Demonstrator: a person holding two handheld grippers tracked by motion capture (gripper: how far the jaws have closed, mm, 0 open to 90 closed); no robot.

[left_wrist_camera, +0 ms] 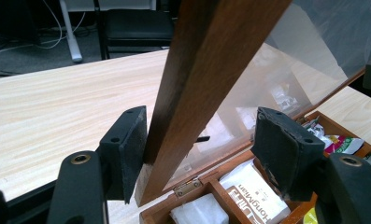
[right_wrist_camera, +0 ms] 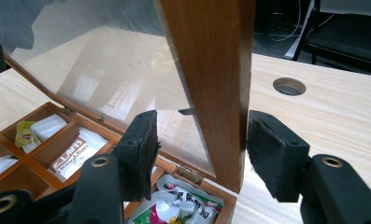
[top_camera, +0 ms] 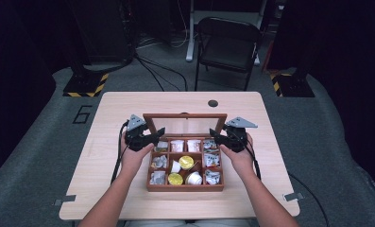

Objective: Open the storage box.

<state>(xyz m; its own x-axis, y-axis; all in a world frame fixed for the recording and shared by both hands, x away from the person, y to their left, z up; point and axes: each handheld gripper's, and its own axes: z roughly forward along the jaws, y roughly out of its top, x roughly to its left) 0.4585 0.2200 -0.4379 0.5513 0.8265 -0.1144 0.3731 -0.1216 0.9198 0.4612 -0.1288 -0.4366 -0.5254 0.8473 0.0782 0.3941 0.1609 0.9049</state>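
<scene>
The wooden box sat mid-table toward the near edge, its glazed lid raised. My left gripper and right gripper each straddled a side rail of the lid, jaws unclenched, one pad touching, steadying it upright at the hinges.

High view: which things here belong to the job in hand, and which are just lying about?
In the job:
- wooden box, open, packets and cups in its compartments
- glass lid, standing raised
- left hand-held gripper, jaws either side of the lid's frame
- right hand-held gripper, likewise

Lying about:
- table
- folding chair
- cables on the floor
</scene>
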